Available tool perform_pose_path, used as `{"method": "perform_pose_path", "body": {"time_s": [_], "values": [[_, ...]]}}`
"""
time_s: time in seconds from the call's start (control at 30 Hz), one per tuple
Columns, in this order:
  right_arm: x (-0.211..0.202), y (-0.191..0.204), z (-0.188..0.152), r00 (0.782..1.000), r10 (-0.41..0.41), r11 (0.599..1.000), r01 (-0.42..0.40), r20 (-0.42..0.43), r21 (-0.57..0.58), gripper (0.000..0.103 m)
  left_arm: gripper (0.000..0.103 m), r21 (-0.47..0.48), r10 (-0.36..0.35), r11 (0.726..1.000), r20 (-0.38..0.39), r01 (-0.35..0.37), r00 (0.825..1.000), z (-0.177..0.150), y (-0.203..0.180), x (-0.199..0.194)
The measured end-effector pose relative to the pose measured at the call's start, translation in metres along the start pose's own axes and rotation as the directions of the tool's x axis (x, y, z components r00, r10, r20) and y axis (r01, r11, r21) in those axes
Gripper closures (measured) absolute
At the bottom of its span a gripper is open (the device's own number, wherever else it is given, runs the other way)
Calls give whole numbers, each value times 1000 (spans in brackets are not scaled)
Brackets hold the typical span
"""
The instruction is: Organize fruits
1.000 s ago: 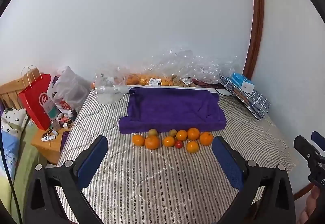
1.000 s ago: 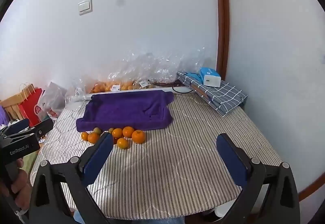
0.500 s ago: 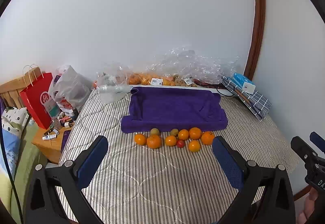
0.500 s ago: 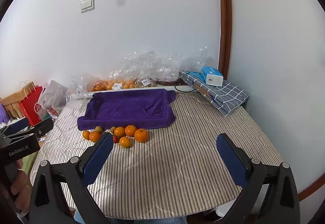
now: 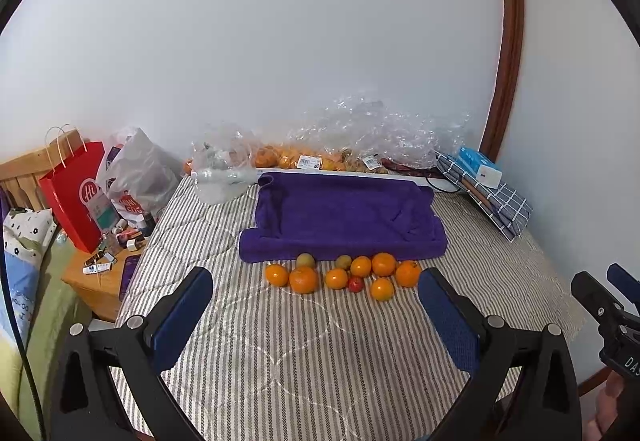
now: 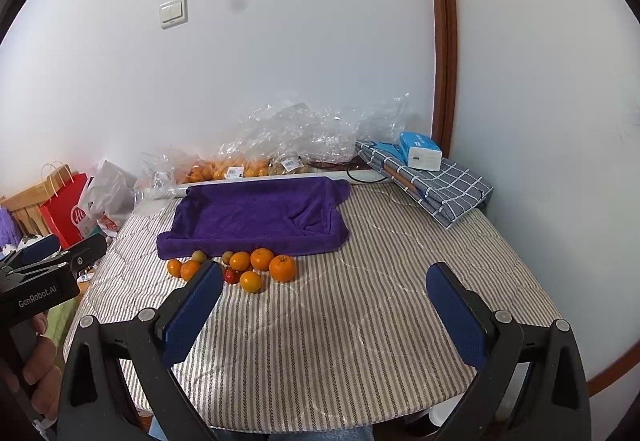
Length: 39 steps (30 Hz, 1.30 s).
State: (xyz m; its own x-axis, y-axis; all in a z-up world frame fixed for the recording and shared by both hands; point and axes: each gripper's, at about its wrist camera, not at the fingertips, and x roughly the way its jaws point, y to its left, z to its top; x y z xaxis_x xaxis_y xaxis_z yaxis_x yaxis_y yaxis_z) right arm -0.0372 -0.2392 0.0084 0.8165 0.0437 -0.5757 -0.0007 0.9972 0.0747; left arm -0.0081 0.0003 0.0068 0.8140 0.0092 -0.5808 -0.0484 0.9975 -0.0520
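- While both tools hang above the near edge of the striped desk point(image 5: 280, 361), the left tool point(image 5: 316, 305) has its blue-padded jaws wide apart with nothing between them.
- Its counterpart, the right tool point(image 6: 324, 301), is likewise spread wide and grips nothing.
- In the left wrist view the fruits point(image 5: 344, 275) lie in a loose cluster on the striped cover at about 12 o'clock from the left tool, just beside the near edge of the purple towel point(image 5: 344, 217).
- Most of the cluster is oranges; a small red fruit point(image 5: 355, 284) sits among them, and two greenish ones point(image 5: 306, 260) lie touching the towel's edge.
- In the right wrist view the same cluster sits at about 11 o'clock, partly hidden behind the tool's left pad.
- Clear plastic bags point(image 5: 360, 137) holding more oranges lie along the wall at 12 o'clock; their white price labels are too small to read.
- The red paper bag point(image 5: 74, 193) at 9 o'clock carries a white round logo reading "Hi".
- The other tool's body, seen at 9 o'clock in the right wrist view, is printed "GenRobot.AI".
- A light-blue box point(image 6: 420, 151) rests on a folded checked cloth point(image 6: 448, 189) at 1 o'clock; its print is unreadable.
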Motion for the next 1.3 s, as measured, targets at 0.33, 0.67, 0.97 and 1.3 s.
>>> {"method": "perform_pose_path", "body": {"time_s": [0.33, 0.67, 0.97, 1.3], "values": [[1, 2, -1, 1000, 2, 1000, -2, 0, -6, 3, 0, -1, 0, 1000, 4, 0, 1000, -1, 4, -1], [0, 5, -1, 1000, 12, 1000, -12, 16, -13, 3, 0, 6, 2, 1000, 9, -2, 1000, 0, 5, 0], [13, 8, 1, 1000, 28, 999, -28, 2, -15, 3, 0, 9, 5, 1000, 4, -5, 1000, 1, 3, 9], [33, 16, 2, 1000, 26, 999, -27, -15, -34, 3, 0, 6, 4, 1000, -21, -4, 1000, 1, 9, 32]]}}
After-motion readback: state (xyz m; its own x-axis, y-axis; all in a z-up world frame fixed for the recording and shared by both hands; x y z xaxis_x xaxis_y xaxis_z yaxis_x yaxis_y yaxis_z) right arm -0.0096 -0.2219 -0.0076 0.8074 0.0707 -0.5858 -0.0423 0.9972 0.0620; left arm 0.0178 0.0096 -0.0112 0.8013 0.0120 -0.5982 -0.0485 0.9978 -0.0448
